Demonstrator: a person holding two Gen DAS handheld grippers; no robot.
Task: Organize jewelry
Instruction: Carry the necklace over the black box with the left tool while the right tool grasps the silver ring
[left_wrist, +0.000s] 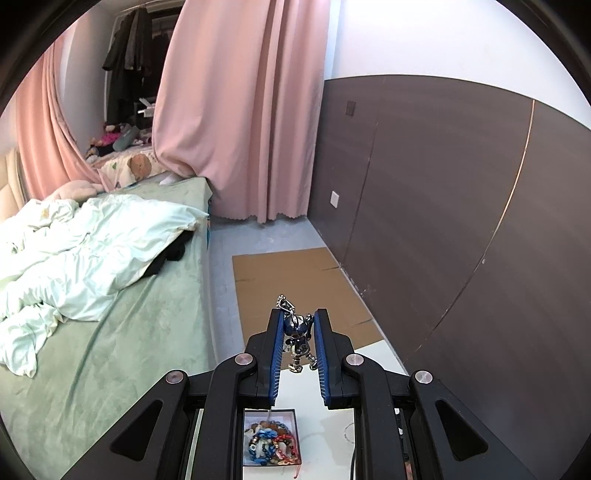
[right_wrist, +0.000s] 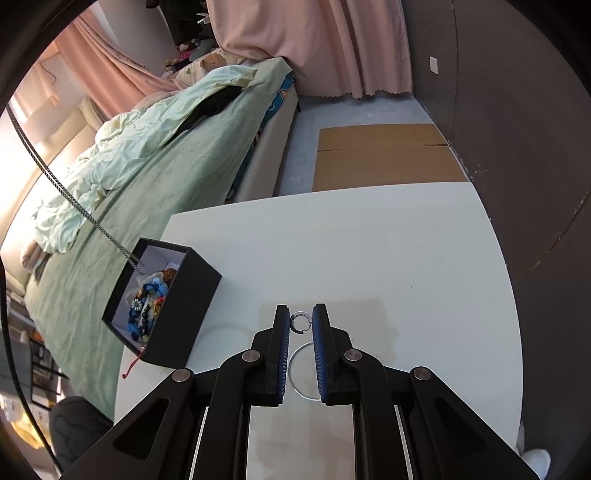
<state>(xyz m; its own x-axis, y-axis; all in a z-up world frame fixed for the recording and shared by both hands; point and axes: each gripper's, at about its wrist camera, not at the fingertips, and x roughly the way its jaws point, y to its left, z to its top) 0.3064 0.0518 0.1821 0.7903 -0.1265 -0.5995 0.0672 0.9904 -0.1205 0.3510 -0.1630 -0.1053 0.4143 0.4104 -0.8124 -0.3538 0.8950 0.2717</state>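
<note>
While a blue figure pendant (left_wrist: 298, 334) sits pinched in the left gripper (left_wrist: 298, 321) fingers above the jewelry box (right_wrist: 162, 306), the right gripper (right_wrist: 301, 321) fingers clamp a small ring (right_wrist: 300, 322) over the white desk (right_wrist: 369, 240).

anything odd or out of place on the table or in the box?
A red cord trails out of the black jewelry box over its near wall onto the white table. A chain runs taut up out of the box, so that necklace is only partly lifted. The beaded pieces inside lie tangled in one heap.
</note>
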